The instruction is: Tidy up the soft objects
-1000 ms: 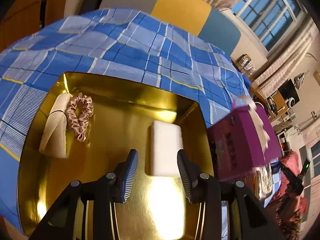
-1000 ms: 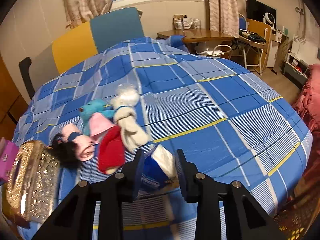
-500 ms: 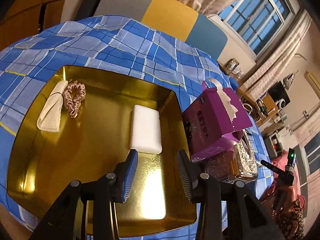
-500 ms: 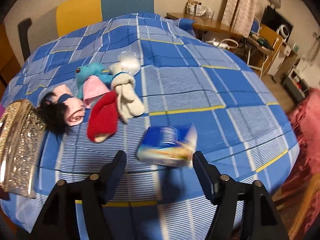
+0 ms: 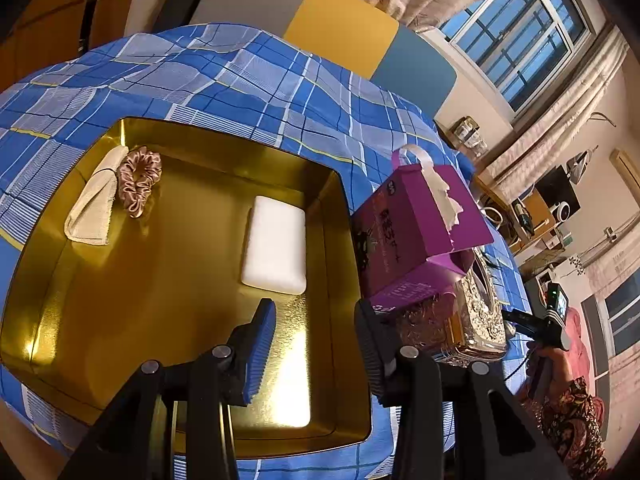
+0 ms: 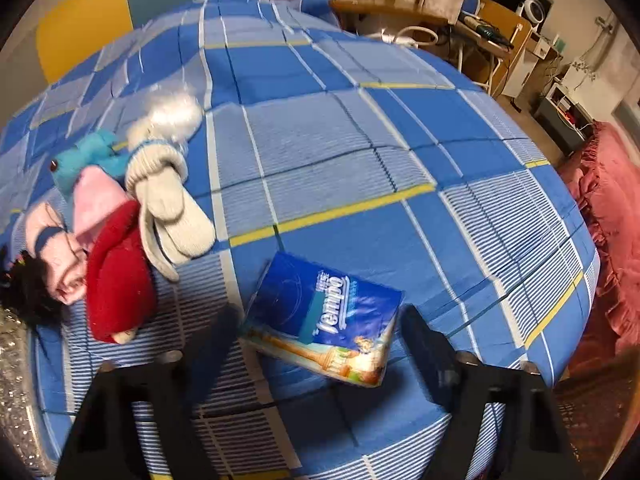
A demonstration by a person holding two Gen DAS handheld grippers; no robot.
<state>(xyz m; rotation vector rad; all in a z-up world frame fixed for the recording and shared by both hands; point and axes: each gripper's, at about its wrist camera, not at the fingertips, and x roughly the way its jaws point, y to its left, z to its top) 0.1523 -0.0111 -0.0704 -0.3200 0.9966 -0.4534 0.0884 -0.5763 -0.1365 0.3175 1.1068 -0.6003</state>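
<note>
The tissue pack (image 6: 326,316) lies flat on the bed (image 6: 400,160) between the opening right tongs (image 6: 316,344), apparently untouched, long axis slanting across them. Left tongs (image 5: 316,344) hang half-open, empty, over the gold tray (image 5: 332,208).

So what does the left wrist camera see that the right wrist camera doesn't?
Only the left view shows the gold tray holding a white sponge, pink scrunchie and beige cloth, plus the purple tissue box.

Only the right view shows the blue tissue pack, the mittens and the soft toys.

Both show the blue plaid cloth and the glittery box.
</note>
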